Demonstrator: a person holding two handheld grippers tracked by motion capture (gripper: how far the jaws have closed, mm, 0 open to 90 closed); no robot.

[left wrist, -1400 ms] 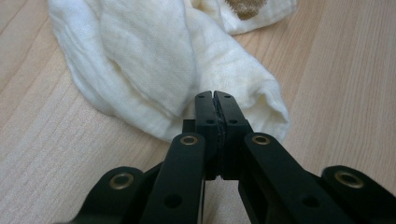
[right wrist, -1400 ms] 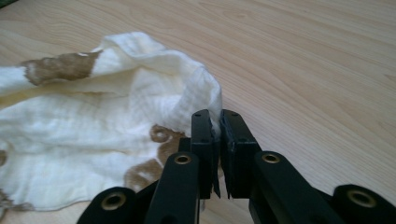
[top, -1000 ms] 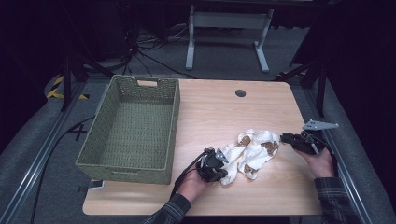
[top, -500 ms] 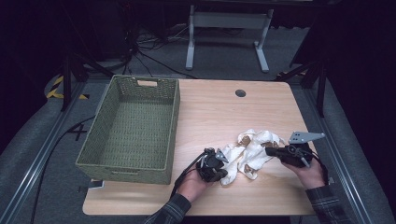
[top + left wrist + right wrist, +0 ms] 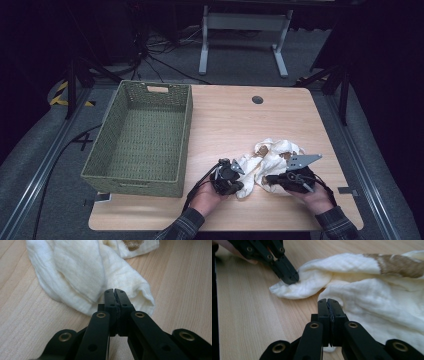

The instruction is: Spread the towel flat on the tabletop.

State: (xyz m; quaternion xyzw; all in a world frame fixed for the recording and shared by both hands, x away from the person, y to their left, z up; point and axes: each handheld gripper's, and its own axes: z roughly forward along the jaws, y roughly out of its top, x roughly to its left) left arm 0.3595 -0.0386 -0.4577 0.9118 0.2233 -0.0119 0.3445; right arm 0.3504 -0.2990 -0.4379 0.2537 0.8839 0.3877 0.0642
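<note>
The high view looks forward and down from above the person's side, taking in the whole wooden table [image 5: 225,120] from afar. Each gripper view looks low and close along its own black jaws across the tabletop. All three views share the cream cloth [image 5: 272,160] [image 5: 82,272] [image 5: 372,290]; the right gripper view also faces the left gripper [image 5: 291,278].

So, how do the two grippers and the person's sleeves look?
Both grippers, left gripper and right gripper, are black, with flat black fingers on arms with brass-coloured rivets. The right one carries a grey three-cornered plate; a black cable trails from the left. The sleeves are dark plaid.
</note>
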